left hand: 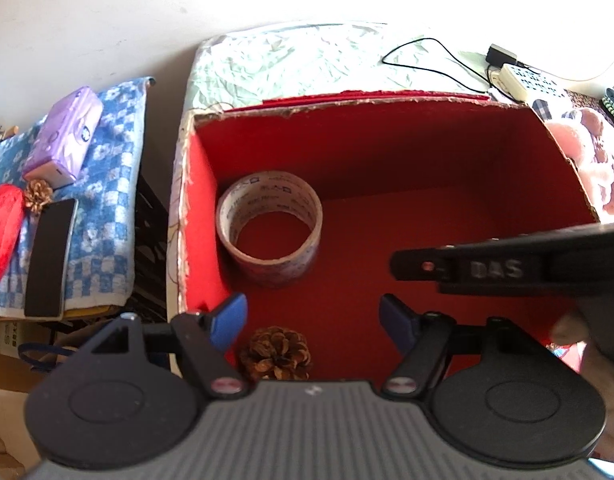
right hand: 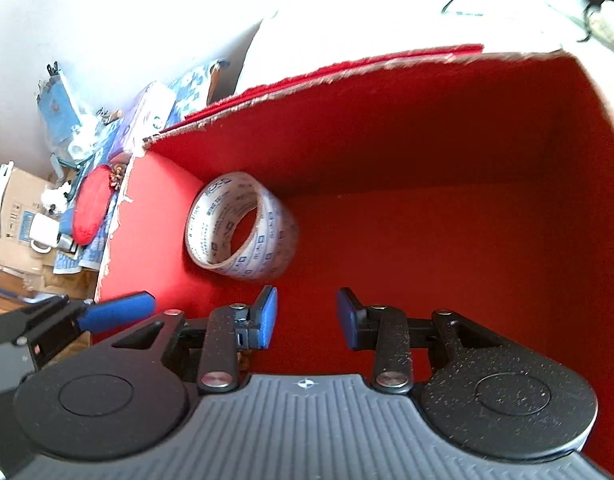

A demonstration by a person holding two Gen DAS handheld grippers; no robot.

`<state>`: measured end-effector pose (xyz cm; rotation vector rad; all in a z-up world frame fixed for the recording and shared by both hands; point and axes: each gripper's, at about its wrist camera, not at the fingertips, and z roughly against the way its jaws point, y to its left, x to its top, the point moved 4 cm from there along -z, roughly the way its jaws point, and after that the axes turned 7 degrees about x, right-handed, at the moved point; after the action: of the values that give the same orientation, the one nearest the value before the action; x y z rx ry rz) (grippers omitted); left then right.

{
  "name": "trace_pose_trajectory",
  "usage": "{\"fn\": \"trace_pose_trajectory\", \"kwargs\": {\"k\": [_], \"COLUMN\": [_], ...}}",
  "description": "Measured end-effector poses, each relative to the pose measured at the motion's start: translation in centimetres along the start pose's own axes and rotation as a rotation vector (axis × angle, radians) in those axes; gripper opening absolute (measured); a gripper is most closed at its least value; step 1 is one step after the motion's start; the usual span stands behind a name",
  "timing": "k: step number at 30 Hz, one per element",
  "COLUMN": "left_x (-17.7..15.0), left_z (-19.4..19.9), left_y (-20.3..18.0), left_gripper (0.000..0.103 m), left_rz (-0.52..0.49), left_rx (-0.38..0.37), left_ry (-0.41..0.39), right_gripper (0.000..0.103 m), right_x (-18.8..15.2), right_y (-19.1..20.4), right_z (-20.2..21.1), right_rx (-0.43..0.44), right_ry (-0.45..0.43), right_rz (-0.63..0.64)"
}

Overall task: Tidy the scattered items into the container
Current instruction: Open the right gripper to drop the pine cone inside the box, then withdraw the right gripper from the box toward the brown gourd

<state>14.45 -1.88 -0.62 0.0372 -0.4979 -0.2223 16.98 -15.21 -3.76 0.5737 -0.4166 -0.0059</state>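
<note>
- Left wrist view: red-lined box (left hand: pixel 387 152), open top, ragged cardboard rim, standing on a pale green patterned cloth (left hand: pixel 275 64).
- Roll of tape (left hand: pixel 269 224): inside the box, lying flat with its hole up, in the far-left corner and close to the left wall.
- Pine cone (left hand: pixel 276 354): on the box floor by the near edge, below and between the blue pads; no pad touches it.
- Left gripper (left hand: pixel 313 324): fingers spread wide, nothing pinched, pointing down into the box.
- Right gripper (left hand: pixel 403 266): black finger reaching in from the right edge over the box floor; its state cannot be told from here.
- Blue checked towel (left hand: pixel 107 208), left of the box, carrying a purple packet (left hand: pixel 63 136) at its far end, a second pine cone (left hand: pixel 37 194), a red pouch (left hand: pixel 1 232) at the left edge and a black flat slab (left hand: pixel 49 256) near the front.
- Right wrist view: right gripper (right hand: pixel 307 320), pads parted with a clear gap, empty, over the box (right hand: pixel 427 140) floor.
- Roll of tape (right hand: pixel 237 226): against the left wall, near the far corner.
- Left gripper's blue pad (right hand: pixel 117 312): at the near-left edge of the box.
- Red pouch (right hand: pixel 92 204): outside, beyond the left wall.
</note>
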Motion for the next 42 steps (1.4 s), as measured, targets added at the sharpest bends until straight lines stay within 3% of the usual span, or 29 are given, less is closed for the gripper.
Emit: {"fn": "trace_pose_trajectory", "kwargs": {"k": [3,7,15,32,35,42], "left_x": [0.0,-0.3,-0.9,-1.0,-1.1,-1.6], "left_z": [0.3,1.1,1.5,0.3,-0.1,-0.7], "left_y": [-0.1,-0.6,-1.4,-2.7,-3.2,-4.1], "left_gripper": [0.076,0.088,0.09,0.088,0.088,0.084], "left_rz": [0.012,0.021,0.006,0.086,0.091,0.101], "left_rx": [0.025,0.074,0.119,0.167,0.172,0.174], "left_ry": [-0.021,-0.074,-0.104,-0.048,-0.031,0.001], "right_gripper": [0.037,0.037,0.04,0.041,0.036,0.036], "right_x": [-0.3,-1.1,-2.5,-3.7,-3.9,-4.9], "right_y": [0.2,0.6,-0.3,-2.1,-2.5,-2.0], "right_z": [0.8,2.1,3.9,5.1,5.6,5.7], "right_rx": [-0.012,-0.033,-0.049,-0.086,-0.106,-0.122], "right_ry": [-0.039,-0.091,-0.152,-0.175,-0.18,-0.161], "right_rz": [0.001,0.018,-0.003,0.049,0.078,0.161]}}
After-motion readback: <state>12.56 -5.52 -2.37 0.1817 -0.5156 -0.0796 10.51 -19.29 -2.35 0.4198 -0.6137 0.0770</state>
